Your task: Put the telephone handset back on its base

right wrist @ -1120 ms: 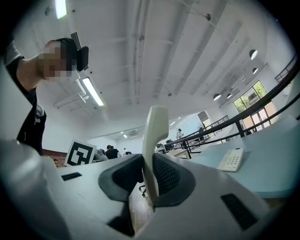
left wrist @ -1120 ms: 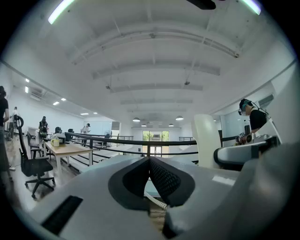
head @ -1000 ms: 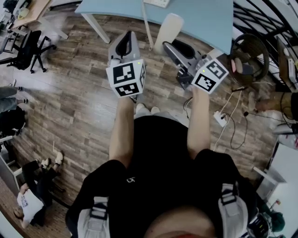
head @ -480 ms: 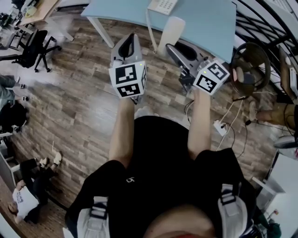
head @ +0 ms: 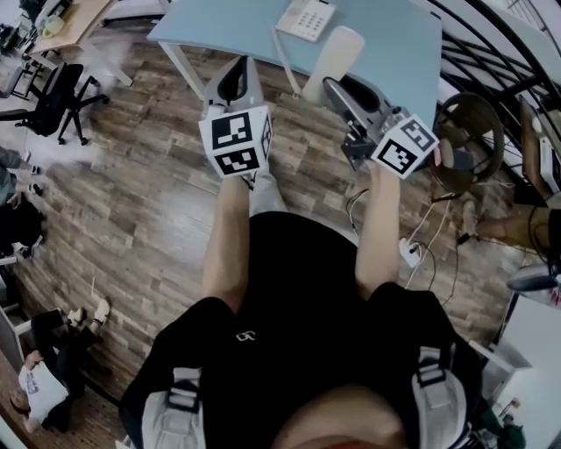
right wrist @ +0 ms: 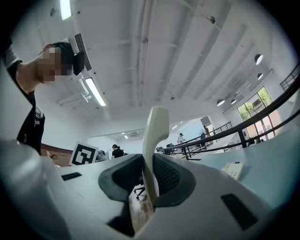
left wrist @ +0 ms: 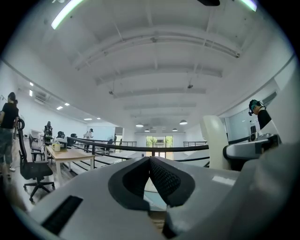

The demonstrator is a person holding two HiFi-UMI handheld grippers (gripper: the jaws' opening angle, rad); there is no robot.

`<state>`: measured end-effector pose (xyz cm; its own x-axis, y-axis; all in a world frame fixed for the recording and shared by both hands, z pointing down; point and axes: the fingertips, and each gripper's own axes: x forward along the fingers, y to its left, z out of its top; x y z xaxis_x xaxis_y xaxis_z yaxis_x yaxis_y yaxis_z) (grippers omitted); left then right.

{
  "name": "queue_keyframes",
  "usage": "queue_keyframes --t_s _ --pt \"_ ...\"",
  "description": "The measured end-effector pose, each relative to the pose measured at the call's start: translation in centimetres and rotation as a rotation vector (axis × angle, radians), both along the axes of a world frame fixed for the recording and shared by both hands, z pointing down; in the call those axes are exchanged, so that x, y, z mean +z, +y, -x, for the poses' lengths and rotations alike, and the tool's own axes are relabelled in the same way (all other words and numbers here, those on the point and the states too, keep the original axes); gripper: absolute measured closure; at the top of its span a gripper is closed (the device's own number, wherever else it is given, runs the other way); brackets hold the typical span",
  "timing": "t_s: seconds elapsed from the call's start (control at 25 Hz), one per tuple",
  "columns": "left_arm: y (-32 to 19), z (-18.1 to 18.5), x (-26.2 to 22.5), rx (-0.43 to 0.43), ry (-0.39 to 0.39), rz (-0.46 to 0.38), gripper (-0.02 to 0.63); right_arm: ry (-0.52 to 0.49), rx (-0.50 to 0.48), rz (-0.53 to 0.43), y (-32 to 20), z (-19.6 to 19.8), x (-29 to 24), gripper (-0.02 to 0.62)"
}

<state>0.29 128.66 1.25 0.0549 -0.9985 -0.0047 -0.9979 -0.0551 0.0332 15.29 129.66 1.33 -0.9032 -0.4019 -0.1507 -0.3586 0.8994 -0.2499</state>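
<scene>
R gripper [right wrist: 149, 180] jaws part-closed, pads clamped on the handset [right wrist: 154, 136] near its lower end, long axis running up and fwd out of the jaws. Its base [head: 305, 19] sits on the table [head: 399, 48], just ahead-left of the handset tip and apart from it. L gripper [left wrist: 150, 164] jaws together, empty, farther from the base than the handset tip.

Black short-sleeve tee [head: 289, 289], grey-white shoulder straps [head: 180, 403]; grey L claw [head: 237, 66] & R claw [head: 337, 88] w/ b&w marker cubes [head: 235, 140].
</scene>
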Motion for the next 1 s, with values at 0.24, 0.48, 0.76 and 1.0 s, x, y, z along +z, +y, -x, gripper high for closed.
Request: queue_keyframes --t_s 0.24,0.48,0.76,1.0 --pt "-6.8 1.8 1.5 0.019 -0.005 -0.003 0.606 0.059 0.017 -0.019 -7.3 2.8 1.7 0.523" --pt "-18.3 4.7 4.0 0.024 -0.1 0.059 0.606 0.066 0.004 0.018 -18.3 6.6 4.4 0.523" --pt "-31.6 9.4 3.6 0.114 -0.118 0.099 0.606 0.07 0.073 0.079 -30.7 12.4 4.1 0.523" --pt "-43.0 10.4 4.9 0.198 -0.108 0.146 0.606 -0.014 0.241 0.272 -42.7 11.7 6.0 0.523"
